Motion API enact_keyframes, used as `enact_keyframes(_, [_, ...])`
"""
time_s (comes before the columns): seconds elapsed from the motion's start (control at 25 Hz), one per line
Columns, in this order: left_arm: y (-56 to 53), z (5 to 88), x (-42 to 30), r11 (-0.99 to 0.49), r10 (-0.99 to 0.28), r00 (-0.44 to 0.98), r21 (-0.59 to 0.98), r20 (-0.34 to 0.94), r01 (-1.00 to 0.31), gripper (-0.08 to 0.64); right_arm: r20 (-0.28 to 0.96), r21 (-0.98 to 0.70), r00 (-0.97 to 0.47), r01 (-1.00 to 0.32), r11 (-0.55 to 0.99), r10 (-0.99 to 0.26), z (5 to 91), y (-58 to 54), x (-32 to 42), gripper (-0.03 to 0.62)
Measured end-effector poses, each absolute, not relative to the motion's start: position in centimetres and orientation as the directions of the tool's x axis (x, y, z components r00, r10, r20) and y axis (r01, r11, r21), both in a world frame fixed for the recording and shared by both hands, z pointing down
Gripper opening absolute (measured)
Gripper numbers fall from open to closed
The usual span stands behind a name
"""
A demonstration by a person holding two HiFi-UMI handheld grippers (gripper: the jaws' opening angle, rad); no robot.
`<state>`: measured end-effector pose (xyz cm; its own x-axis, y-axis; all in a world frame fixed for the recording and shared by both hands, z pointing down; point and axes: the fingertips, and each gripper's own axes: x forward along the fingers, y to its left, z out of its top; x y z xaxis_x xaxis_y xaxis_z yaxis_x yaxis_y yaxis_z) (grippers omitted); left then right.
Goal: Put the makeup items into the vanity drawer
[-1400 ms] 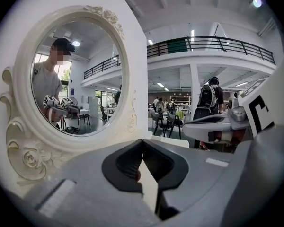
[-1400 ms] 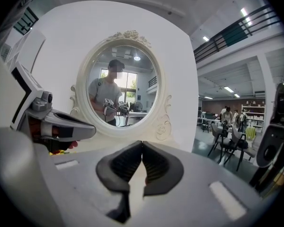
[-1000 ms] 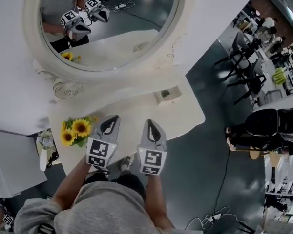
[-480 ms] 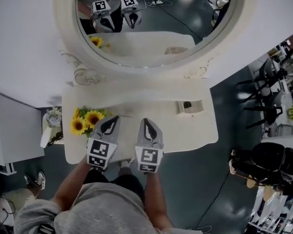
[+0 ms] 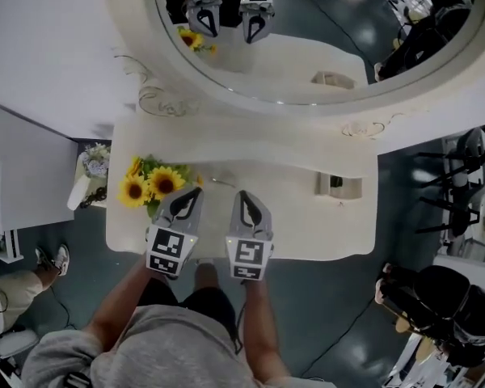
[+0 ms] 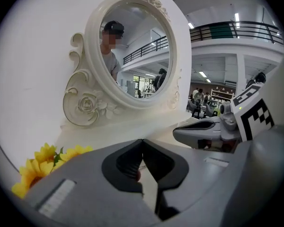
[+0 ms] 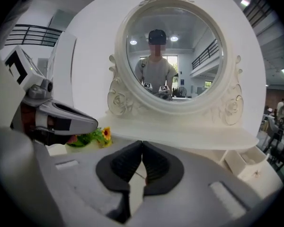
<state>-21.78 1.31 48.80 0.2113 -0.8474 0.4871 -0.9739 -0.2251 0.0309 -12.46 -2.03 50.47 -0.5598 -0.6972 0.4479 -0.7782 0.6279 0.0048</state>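
**Cream vanity, one small drawer open, both grippers clenched**

Cream-white and carved, the vanity table [image 5: 299,229] carries a round mirror [image 5: 307,31] at its back. The task's drawer [image 5: 338,186] is a small box-like one that sits on the tabletop at the person's right, just in front of the mirror's base, and it is open. From the head view something dark shows inside it, too small to identify. The right gripper view shows the same drawer's pale walls but not what lies within.

At the left of the tabletop stands a bunch of sunflowers [image 5: 149,186]; the blooms and leaves hide whatever holds them.

The left gripper [image 5: 192,194] and the right gripper [image 5: 245,196] hover side by side over the front middle of the table, well apart from the drawer. Each is clenched, its jaws meeting at the tips, with nothing gripped between them. The left gripper is just beside the sunflowers.

A small thin object [image 5: 220,183] lies on the tabletop between the two gripper tips and the mirror base; what it is cannot be told.
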Motion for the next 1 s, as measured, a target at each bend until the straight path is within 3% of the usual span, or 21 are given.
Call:
enact_keyframes(0.32, [1.5, 50.3, -22.2, -0.198, -0.841, 0.189, 0.035, 0.507, -0.98, 0.011, 0.515, 0.004, -0.593, -0.721, 0.693, -0.619, 54.3, -2.4, -13.7, 0.014])
enact_keyframes(0.6, [1.6, 50.8, -22.4, -0.185, -0.84, 0.177, 0.037, 0.513, -0.982, 0.011, 0.623, 0.031, -0.599, -0.623, 0.782, -0.502, 58.3, -2.8, -14.9, 0.187])
enact_keyframes(1.0, [1.6, 50.9, -22.4, -0.178, -0.837, 0.173, 0.04, 0.519, -0.983, 0.011, 0.714, 0.018, -0.564, -0.577, 0.817, -0.414, 62.5, -3.0, -15.5, 0.187])
